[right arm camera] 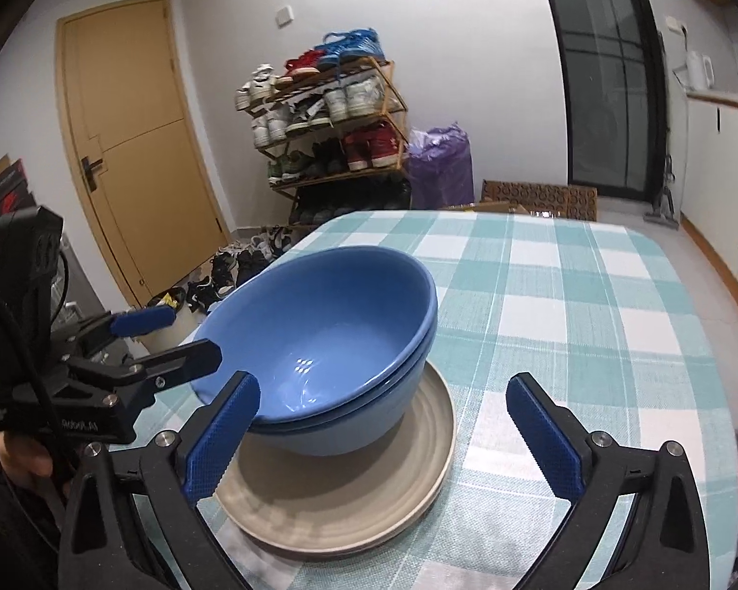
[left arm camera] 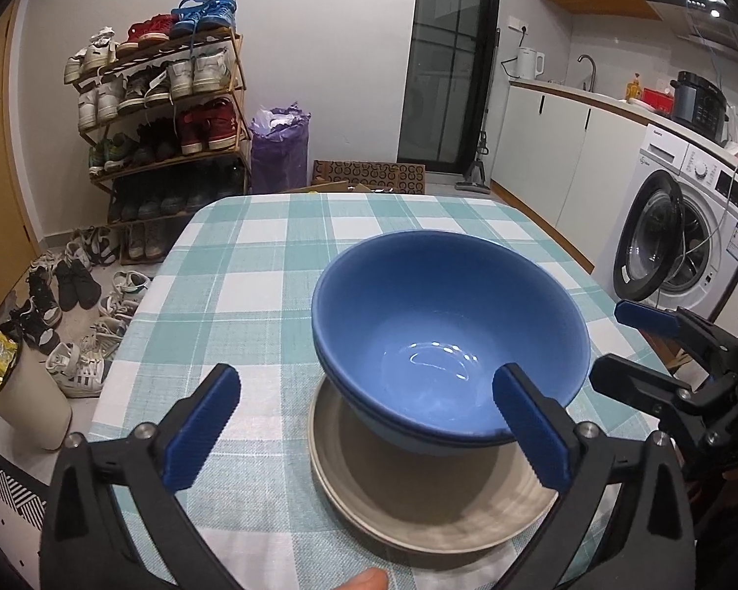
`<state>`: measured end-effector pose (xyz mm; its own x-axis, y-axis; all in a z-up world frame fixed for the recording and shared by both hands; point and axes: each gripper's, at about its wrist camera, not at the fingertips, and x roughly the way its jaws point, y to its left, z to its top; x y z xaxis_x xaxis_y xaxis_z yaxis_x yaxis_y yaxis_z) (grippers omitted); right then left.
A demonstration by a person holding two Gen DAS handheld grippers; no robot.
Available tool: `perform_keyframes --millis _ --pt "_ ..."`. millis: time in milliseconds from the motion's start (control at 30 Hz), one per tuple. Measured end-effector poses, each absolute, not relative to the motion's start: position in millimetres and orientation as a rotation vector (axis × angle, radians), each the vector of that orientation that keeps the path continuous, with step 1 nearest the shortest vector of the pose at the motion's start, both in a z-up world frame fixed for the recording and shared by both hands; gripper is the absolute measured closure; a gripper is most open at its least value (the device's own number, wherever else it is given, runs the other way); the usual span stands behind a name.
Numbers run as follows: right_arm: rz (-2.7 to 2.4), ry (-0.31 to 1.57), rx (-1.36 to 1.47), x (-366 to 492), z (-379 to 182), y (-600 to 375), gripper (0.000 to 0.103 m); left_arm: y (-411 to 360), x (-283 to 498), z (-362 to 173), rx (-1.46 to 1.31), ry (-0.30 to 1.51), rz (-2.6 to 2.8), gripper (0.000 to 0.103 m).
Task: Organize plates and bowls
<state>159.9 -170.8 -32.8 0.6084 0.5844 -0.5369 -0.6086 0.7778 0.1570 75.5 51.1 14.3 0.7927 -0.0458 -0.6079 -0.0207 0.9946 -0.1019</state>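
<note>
Blue-padded fingers (left arm camera: 206,423) of the left gripper (left arm camera: 364,430) stand spread wide with nothing gripped; one pad sits in front of the near rim of the bowls (left arm camera: 443,309) without clearly pressing it. Two blue bowls are nested, tilted slightly, on stacked beige plates (left arm camera: 418,506) resting on the checked tabletop (left arm camera: 251,265). From the right wrist view, the right gripper (right arm camera: 384,435) is likewise open and empty, its left pad just beside the bowls' (right arm camera: 329,324) near wall, its other finger over bare cloth. Plates (right arm camera: 349,496) lie near the tabletop's (right arm camera: 590,295) front. A shoe rack (left arm camera: 167,103) stands behind.
</note>
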Motion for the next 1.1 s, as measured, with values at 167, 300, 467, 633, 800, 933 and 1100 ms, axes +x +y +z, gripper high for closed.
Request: perform_keyframes --millis 167,300,467,633,800,933,1100 --pt "0.7 0.604 -0.079 149.4 -38.7 -168.9 0.001 51.6 68.4 12.0 -0.095 0.627 -0.001 0.0" --pt "0.707 0.587 -0.08 140.3 -39.7 -171.5 0.001 51.9 61.7 10.6 -0.082 0.616 0.016 0.0" --pt "0.714 0.558 -0.078 125.6 -37.6 -176.3 0.001 52.1 48.6 8.7 -0.077 0.599 0.027 0.0" --pt "0.715 0.535 -0.097 112.3 -38.4 -177.4 0.001 51.6 35.3 8.2 -0.079 0.575 0.04 0.0" --pt "0.705 0.524 -0.108 100.6 -42.1 -179.2 0.001 51.4 22.7 9.5 -0.067 0.563 0.049 0.0" --pt "0.705 0.509 -0.105 92.1 -42.8 -182.1 0.001 51.7 13.6 9.9 -0.064 0.548 0.059 0.0" --pt "0.703 0.485 -0.117 81.3 -42.5 -182.9 0.001 53.2 5.2 6.9 -0.06 0.53 0.071 0.0"
